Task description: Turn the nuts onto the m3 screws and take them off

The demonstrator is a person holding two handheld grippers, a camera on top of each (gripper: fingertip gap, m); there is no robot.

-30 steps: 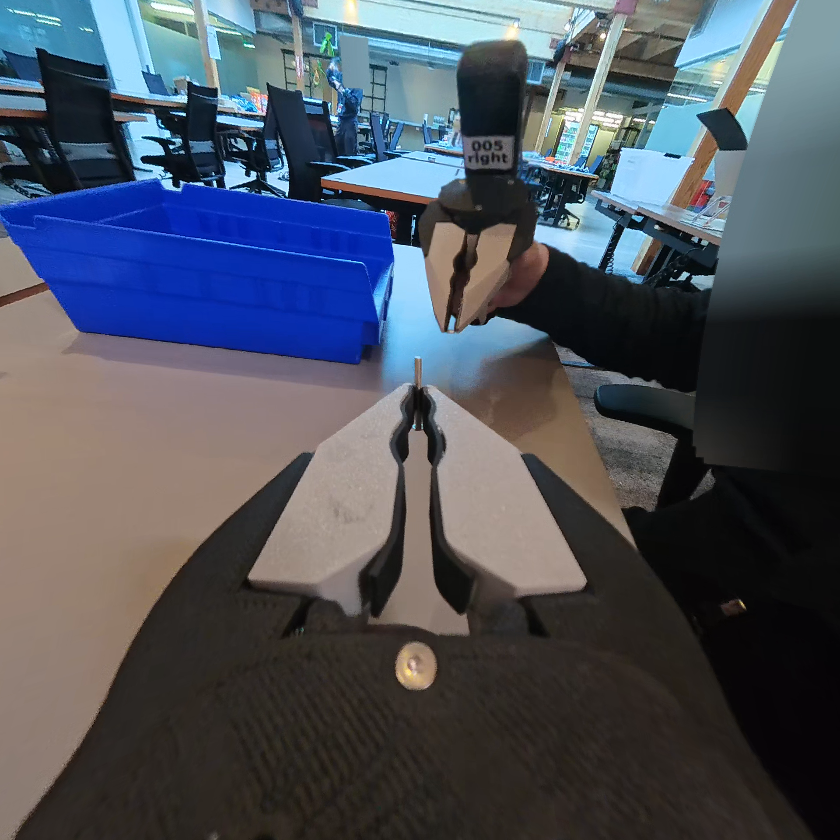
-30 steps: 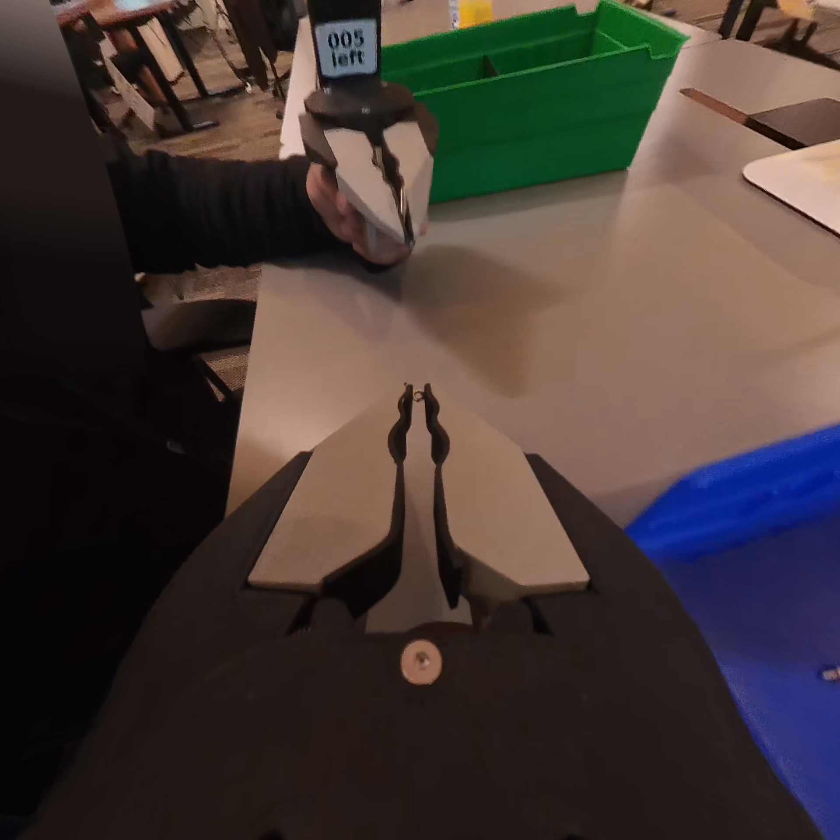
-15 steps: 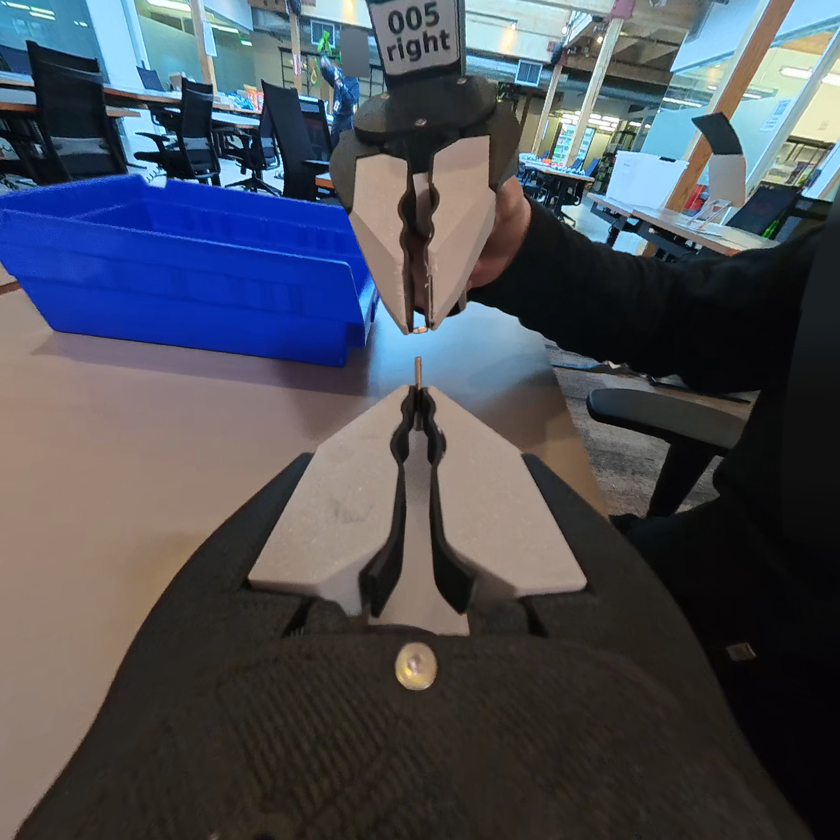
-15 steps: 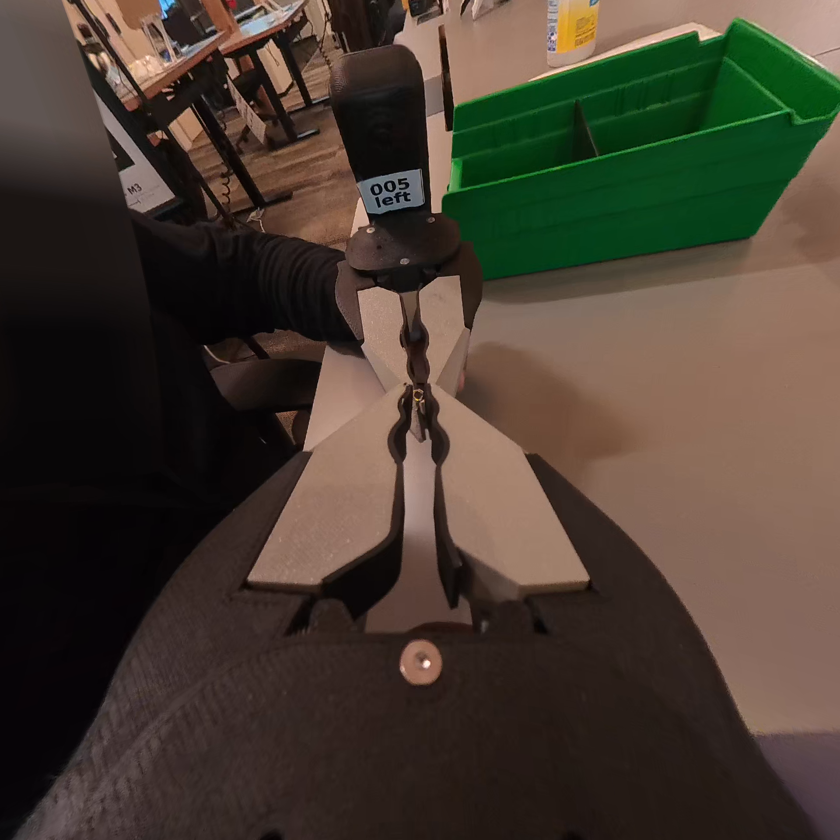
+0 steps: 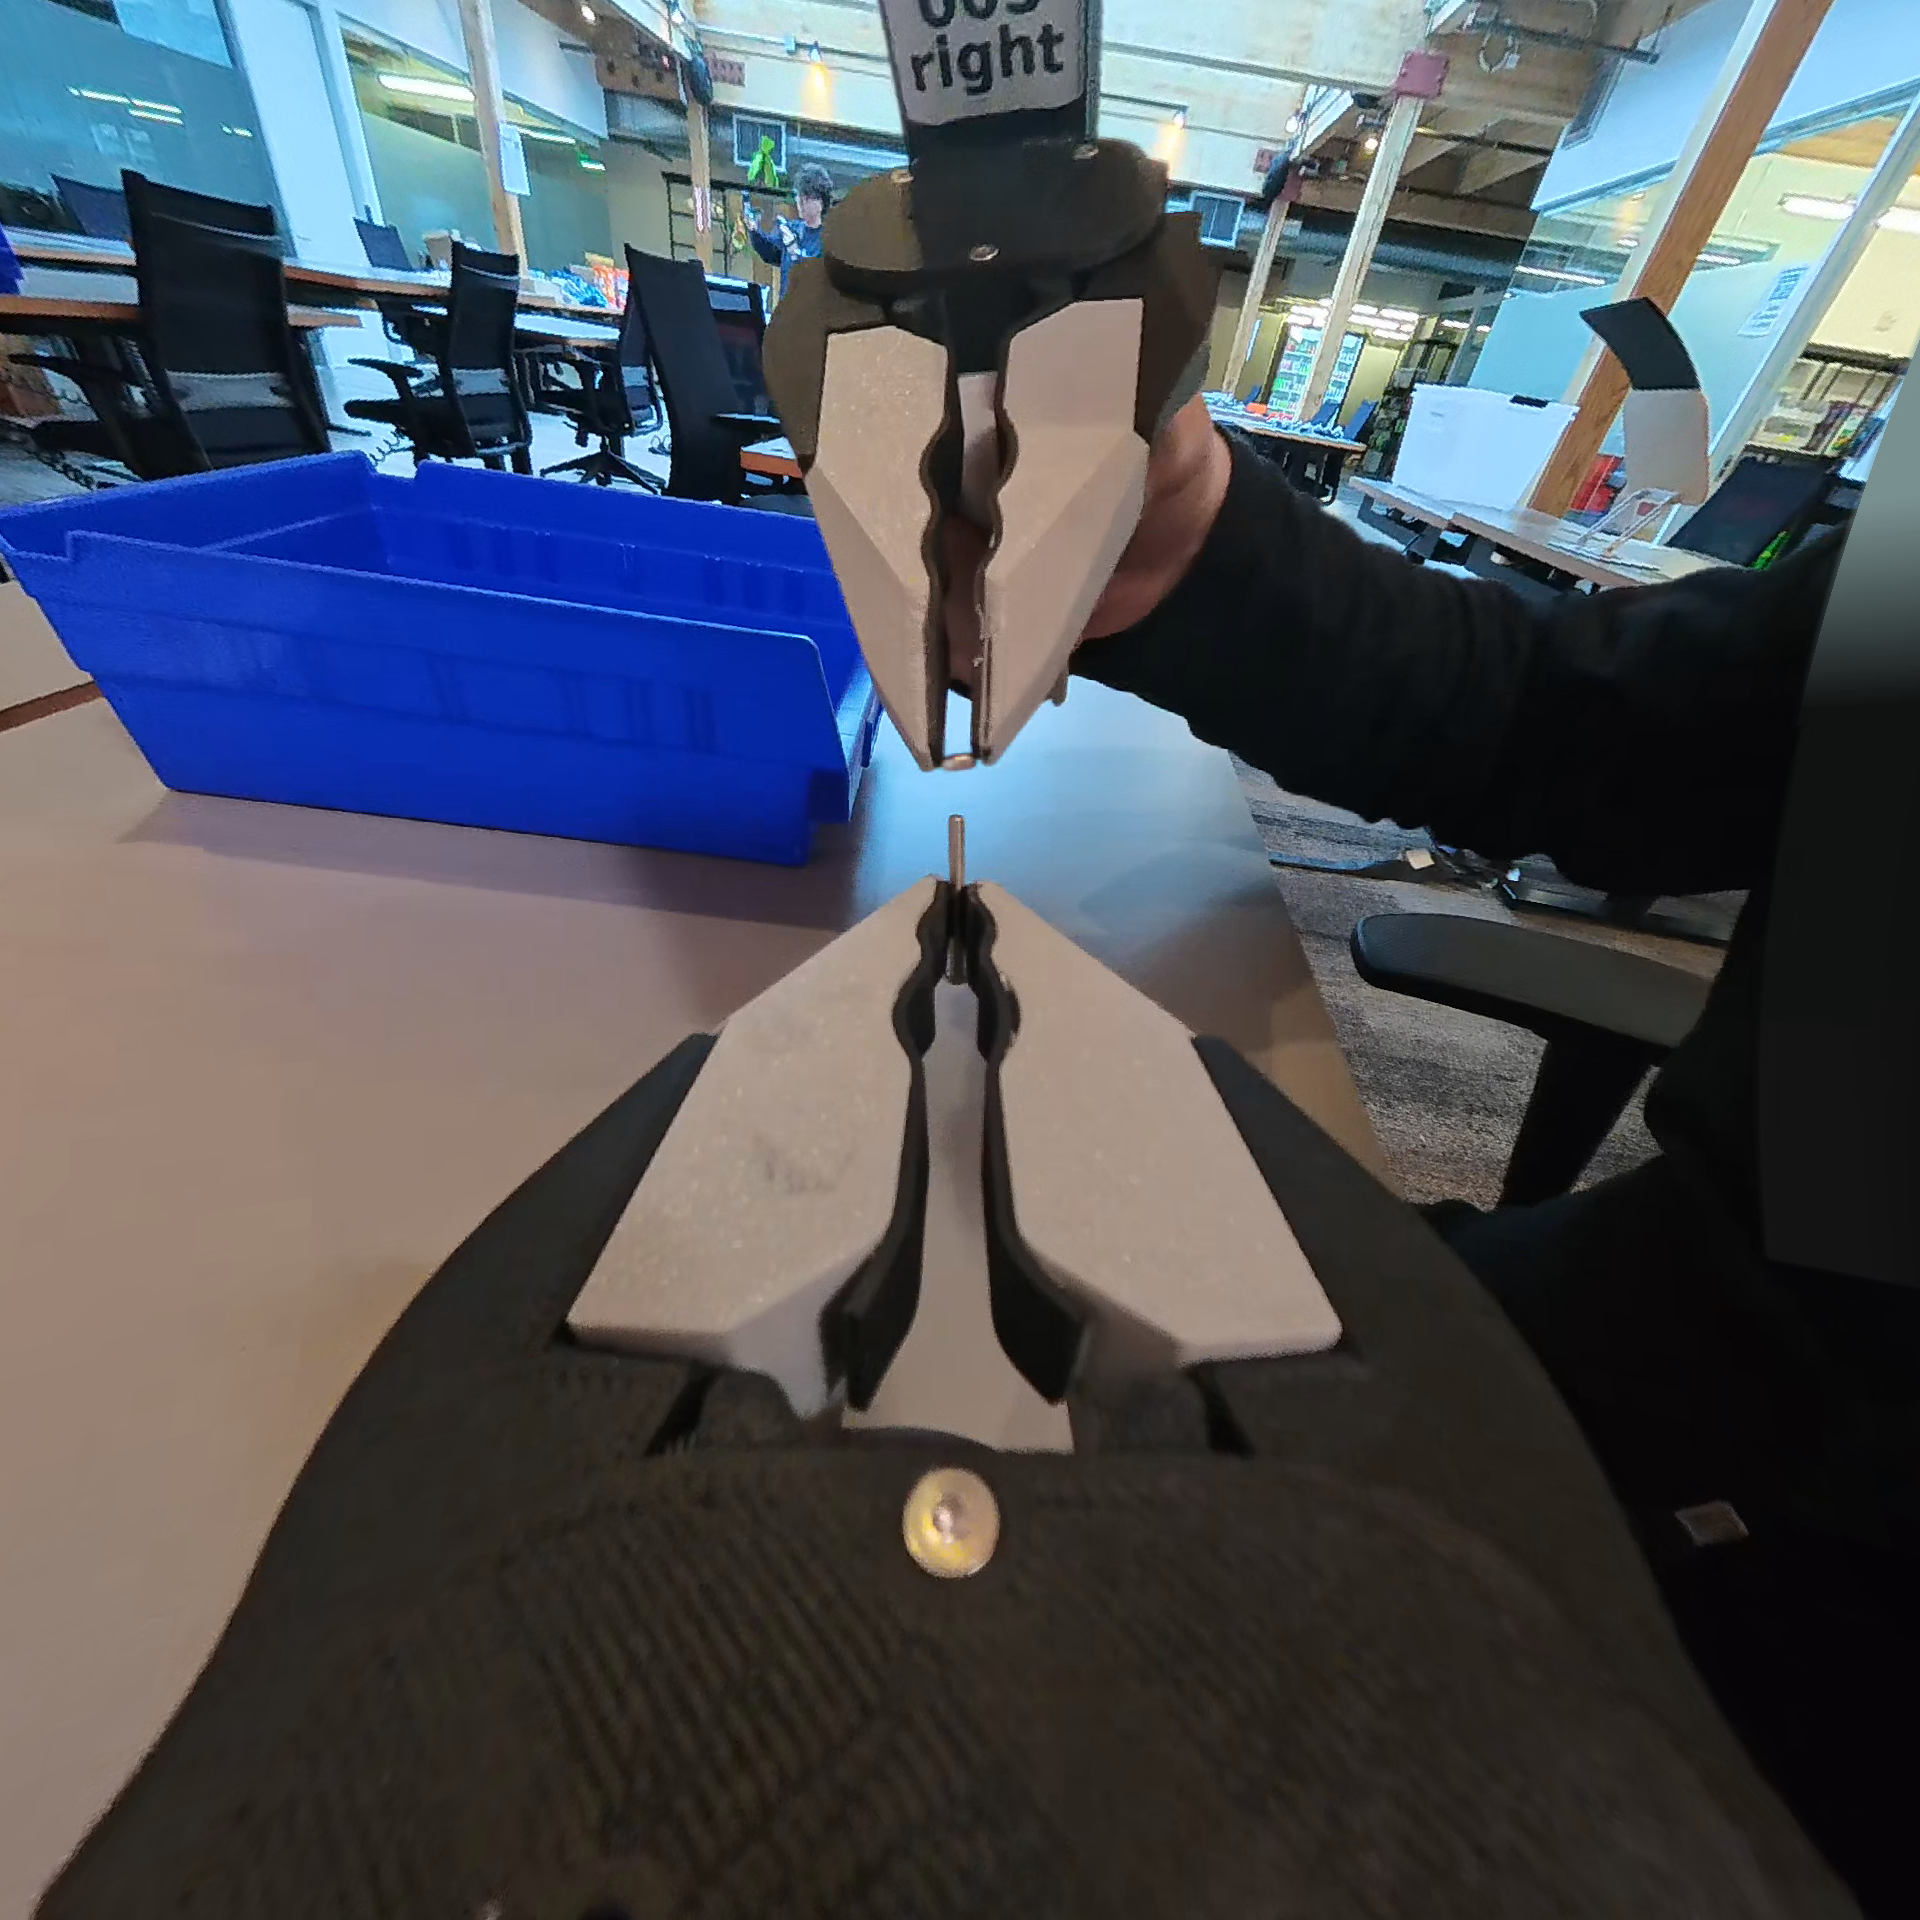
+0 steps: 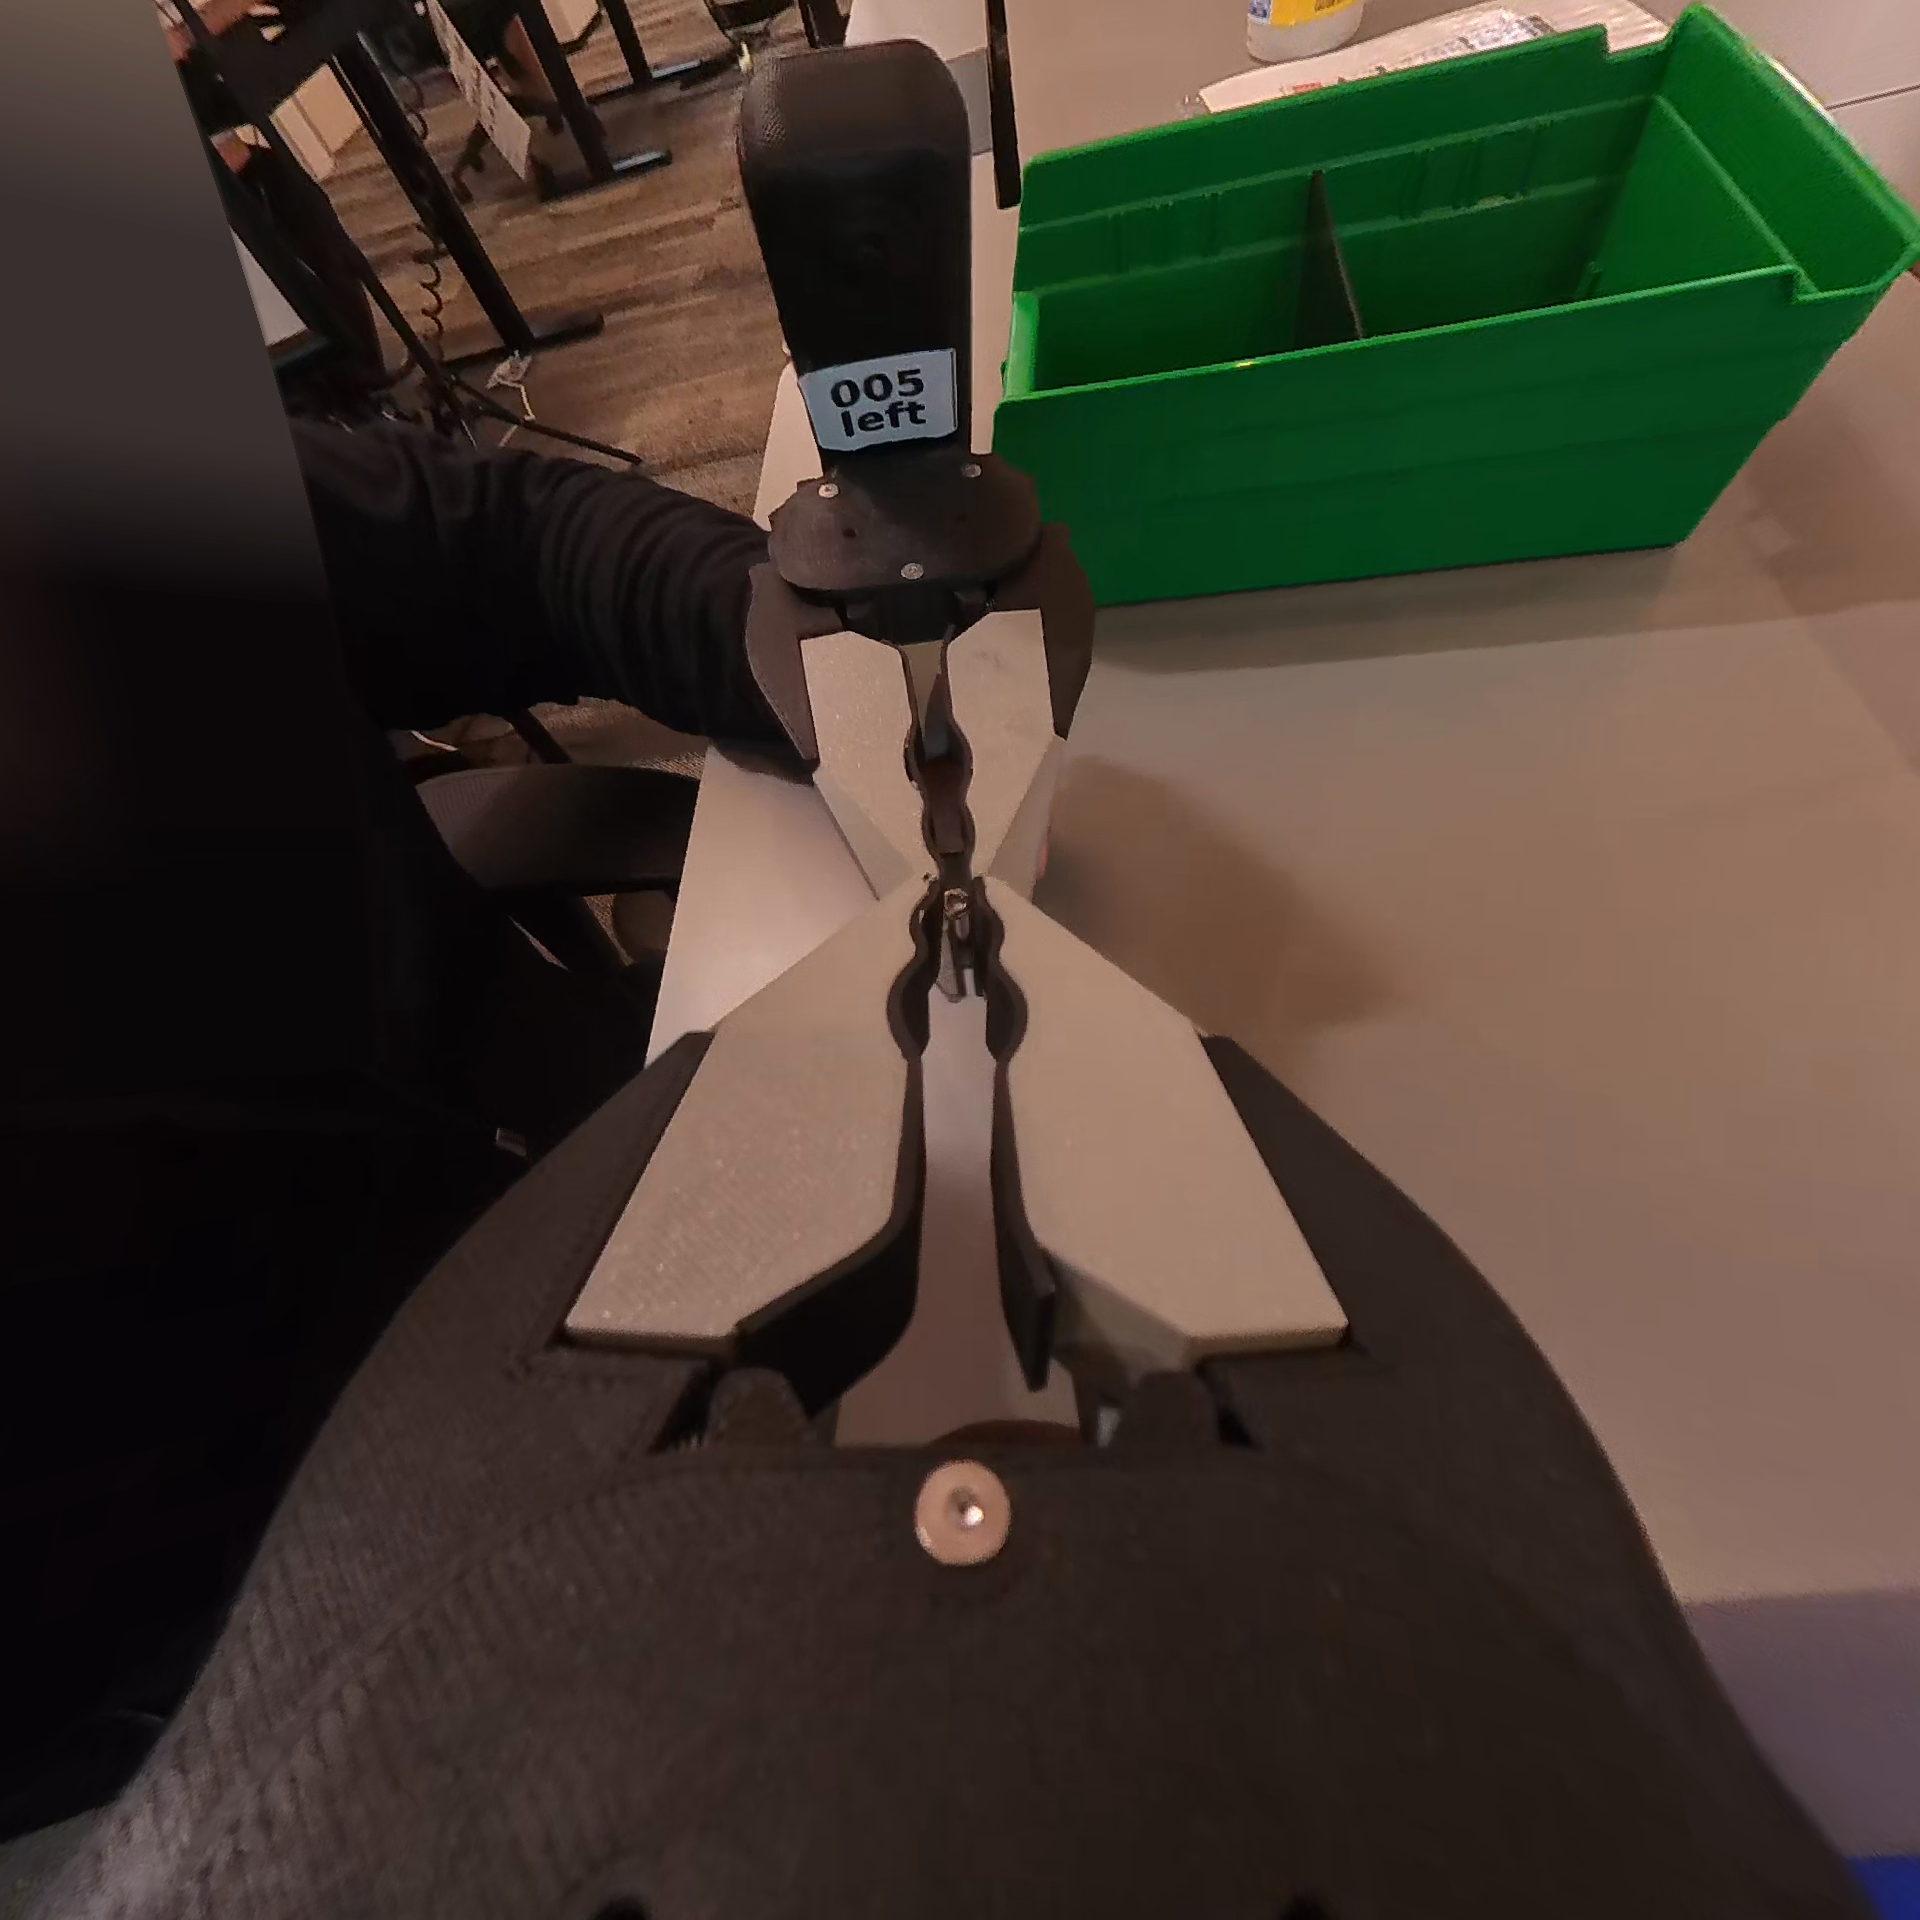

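The M3 screw is clamped upright between the closed jaws of the left gripper, its shank standing proud of the tips. The nut is pinched at the very tips of the right gripper, just short of the screw's end and not yet touching, over the bench near its front edge. For a clean start, the nut's bore is best kept square to the shank and lightly pressed while turned; a tilt would risk cross-threading. The blue bin stands toward the bench's far edge, its contents hidden. The divided green bin appears empty.
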